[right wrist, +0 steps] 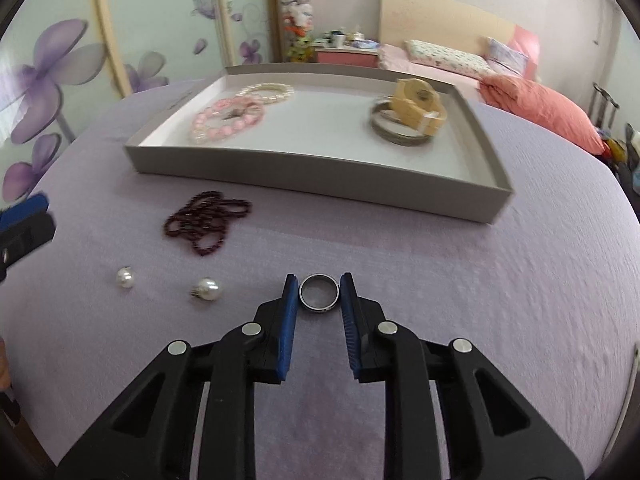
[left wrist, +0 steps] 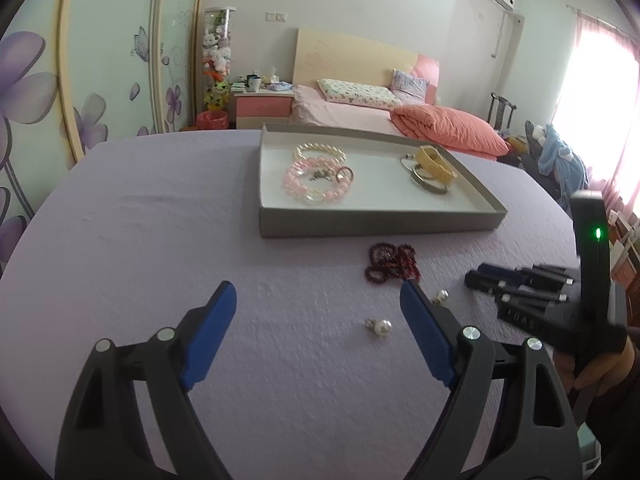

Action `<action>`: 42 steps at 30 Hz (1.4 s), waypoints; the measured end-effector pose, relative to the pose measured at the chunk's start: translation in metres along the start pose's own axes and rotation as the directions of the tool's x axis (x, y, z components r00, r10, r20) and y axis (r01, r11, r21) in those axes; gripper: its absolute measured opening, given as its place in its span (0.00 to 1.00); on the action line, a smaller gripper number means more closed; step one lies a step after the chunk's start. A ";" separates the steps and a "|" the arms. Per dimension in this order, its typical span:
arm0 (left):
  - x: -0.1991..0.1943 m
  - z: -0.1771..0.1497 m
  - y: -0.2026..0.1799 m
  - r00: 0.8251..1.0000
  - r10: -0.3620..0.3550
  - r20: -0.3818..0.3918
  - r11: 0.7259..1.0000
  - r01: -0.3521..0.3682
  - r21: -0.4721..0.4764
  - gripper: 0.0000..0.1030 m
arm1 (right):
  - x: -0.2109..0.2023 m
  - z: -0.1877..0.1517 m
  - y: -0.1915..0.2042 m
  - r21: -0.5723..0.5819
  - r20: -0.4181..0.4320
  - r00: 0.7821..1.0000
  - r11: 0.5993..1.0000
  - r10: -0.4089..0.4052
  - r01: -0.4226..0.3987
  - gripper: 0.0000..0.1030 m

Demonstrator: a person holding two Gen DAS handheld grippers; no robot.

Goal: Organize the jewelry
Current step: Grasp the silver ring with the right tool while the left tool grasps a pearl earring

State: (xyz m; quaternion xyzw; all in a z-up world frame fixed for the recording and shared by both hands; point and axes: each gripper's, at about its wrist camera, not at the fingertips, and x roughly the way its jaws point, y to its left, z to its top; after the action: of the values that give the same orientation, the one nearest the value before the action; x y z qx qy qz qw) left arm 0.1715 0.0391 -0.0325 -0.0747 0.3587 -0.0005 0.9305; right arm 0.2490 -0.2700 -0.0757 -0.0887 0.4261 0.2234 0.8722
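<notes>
On a lavender tablecloth point(right wrist: 500, 280), the left gripper point(left wrist: 316, 296) hovers with its blue-padded fingers spread wide and nothing between them. Just ahead of it lie two pearl earrings point(right wrist: 206, 289), loose on the cloth and a little apart from each other, and beyond them a tangled string of dark red beads point(right wrist: 206, 222) lies near the front wall of a shallow grey tray point(right wrist: 320, 170). Inside the tray, toward its left side, a white pearl bracelet point(right wrist: 266, 94) lies next to a pink bead bracelet point(right wrist: 224, 120); toward its right, a tan watch point(right wrist: 418, 106) rests on top of metal bangles point(right wrist: 400, 134). Farther right on the cloth, the right gripper point(right wrist: 319, 294) is lowered to the table, its fingers drawn in on either side of a silver ring point(right wrist: 319, 293) that lies flat between the pads; whether the pads are actually pressing it cannot be told. In the left wrist view the right gripper is blurred. A bed with a coral quilt point(left wrist: 448, 128) fills the room behind.
</notes>
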 end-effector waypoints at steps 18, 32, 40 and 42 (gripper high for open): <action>0.032 -0.020 -0.048 0.995 0.013 -0.095 0.992 -0.001 0.125 0.68 | -0.026 0.012 -0.047 0.120 0.077 0.997 0.993 -0.024 0.015 0.22; 0.052 -0.019 -0.050 0.989 0.023 -0.149 0.997 -0.011 0.082 0.40 | -0.027 0.011 -0.044 0.109 0.079 0.997 0.994 -0.004 -0.005 0.22; 0.056 -0.020 -0.048 0.987 0.021 -0.159 0.998 -0.010 0.066 0.13 | -0.026 0.010 -0.043 0.108 0.074 0.997 0.994 0.004 -0.012 0.22; 0.055 -0.020 -0.047 0.987 0.016 -0.159 0.998 -0.006 0.063 0.13 | -0.027 0.010 -0.043 0.108 0.076 0.997 0.994 0.006 -0.014 0.22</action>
State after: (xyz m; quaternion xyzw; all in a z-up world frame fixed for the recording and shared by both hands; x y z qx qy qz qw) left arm 0.2011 -0.0129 -0.0776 -0.0434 0.4322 -0.0124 0.9006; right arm 0.2615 -0.3130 -0.0502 -0.0304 0.4049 0.2074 0.8900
